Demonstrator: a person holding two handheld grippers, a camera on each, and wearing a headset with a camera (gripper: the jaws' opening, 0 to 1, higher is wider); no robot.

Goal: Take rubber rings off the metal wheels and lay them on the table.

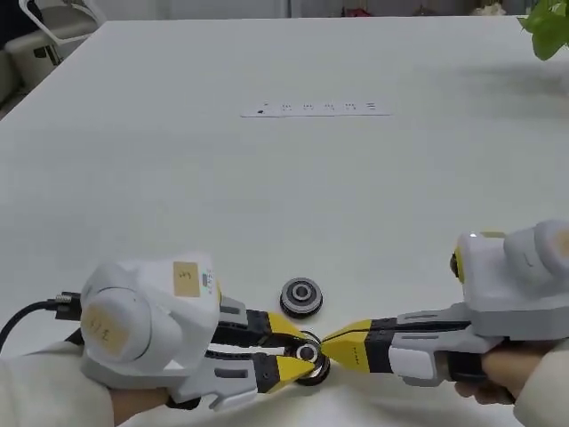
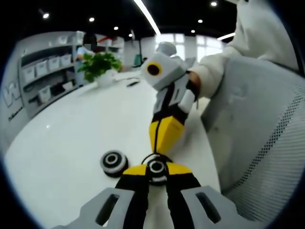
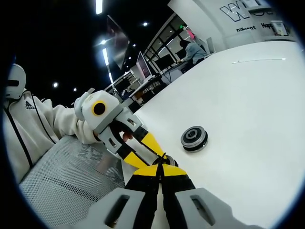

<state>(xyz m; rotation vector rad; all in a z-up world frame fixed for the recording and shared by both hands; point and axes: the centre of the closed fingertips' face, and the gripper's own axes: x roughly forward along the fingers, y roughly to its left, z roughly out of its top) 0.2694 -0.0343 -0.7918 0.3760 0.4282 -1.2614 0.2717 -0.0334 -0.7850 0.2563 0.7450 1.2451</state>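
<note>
A metal wheel (image 1: 308, 353) with a black rubber ring (image 2: 153, 156) round it sits between the yellow jaws of my left gripper (image 1: 300, 356), near the table's front edge. In the left gripper view, my left gripper (image 2: 157, 170) is shut on the wheel (image 2: 157, 167). My right gripper (image 1: 327, 342) comes in from the right, and its shut tips (image 2: 162, 147) pinch the ring's edge. In the right gripper view, my right gripper (image 3: 160, 171) has the ring (image 3: 165, 159) looping out at its tips. A second wheel (image 1: 301, 296), its ring on, lies flat just behind them.
A white socket strip (image 1: 316, 108) lies flush in the white table (image 1: 267, 196) farther back. A green plant (image 1: 547, 31) stands at the far right corner. A chair (image 1: 53, 27) is at the far left. A grey mesh chair back (image 2: 267, 143) is behind the front edge.
</note>
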